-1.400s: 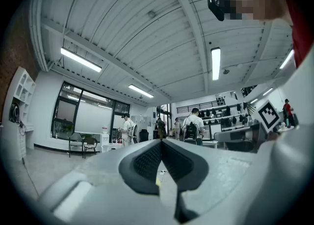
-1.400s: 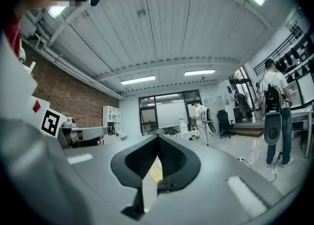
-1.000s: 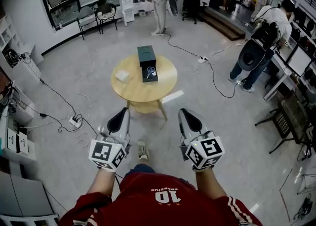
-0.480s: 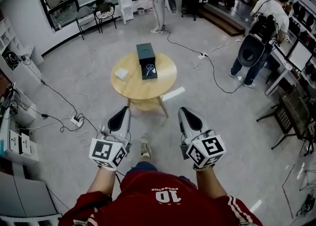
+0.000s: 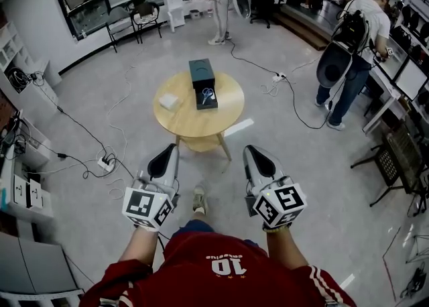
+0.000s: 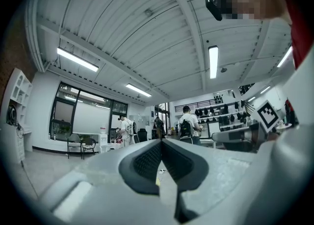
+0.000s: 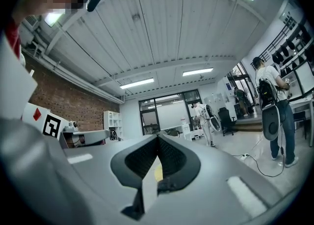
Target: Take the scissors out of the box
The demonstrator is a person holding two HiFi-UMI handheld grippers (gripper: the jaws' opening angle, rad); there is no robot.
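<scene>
A dark box lies open on the round wooden table out in the room. The blue-handled scissors lie in its near half. My left gripper and right gripper are held side by side over the floor, well short of the table and pointing toward it. In the left gripper view the left gripper has its pads together with nothing between them. In the right gripper view the right gripper is likewise shut and empty.
A small white object sits on the table's left side. Cables and a power strip trail across the floor at the left. A person with a backpack stands at the right by desks. Chairs line the far wall.
Both grippers stay where they were. The head view has drifted a little, and the person at the right has shifted stance.
</scene>
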